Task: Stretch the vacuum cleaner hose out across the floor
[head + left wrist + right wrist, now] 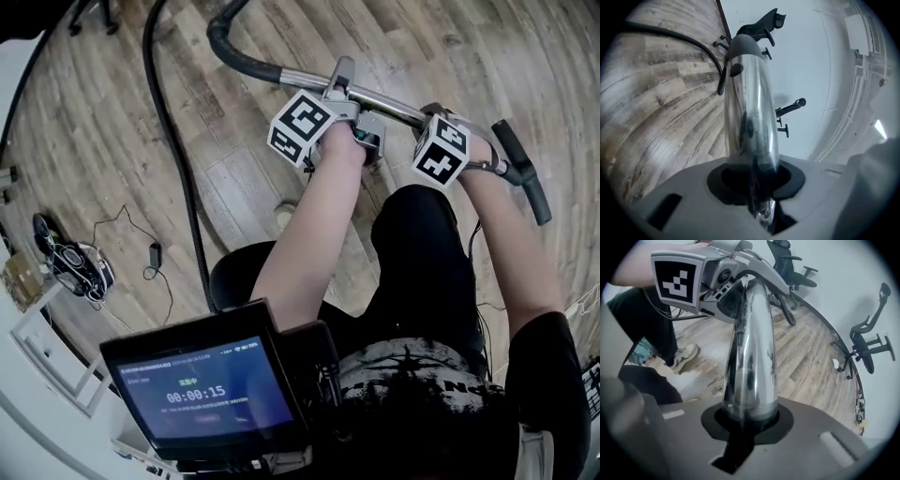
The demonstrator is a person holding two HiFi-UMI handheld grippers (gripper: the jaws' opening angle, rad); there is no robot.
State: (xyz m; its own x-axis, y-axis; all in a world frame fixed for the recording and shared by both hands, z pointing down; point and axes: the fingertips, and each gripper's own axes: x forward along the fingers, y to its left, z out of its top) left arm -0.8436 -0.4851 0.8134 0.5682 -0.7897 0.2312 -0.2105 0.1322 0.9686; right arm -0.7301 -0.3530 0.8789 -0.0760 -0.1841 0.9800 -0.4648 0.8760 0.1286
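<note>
Jaws first: the left gripper is clamped round a chrome tube, its pads pressed to the metal on both sides with no gap showing, and the tube rises straight out of the grip toward the top of the left gripper view. The right gripper is closed on the same tube in the same way, the shiny pipe standing up from between its jaws. In the right gripper view the left gripper's marker cube sits further along the tube, near the top left. From the head view the tube is held above the wooden floor, its long axis slanting from the upper middle of the frame down toward the right edge. The two grippers hold it near each other, left one higher in the frame. At the tube's upper left end the black hose joins on and curves up out of the top of the frame. At the lower right end a black handle angles downward. Black office chairs stand by the white wall.
</note>
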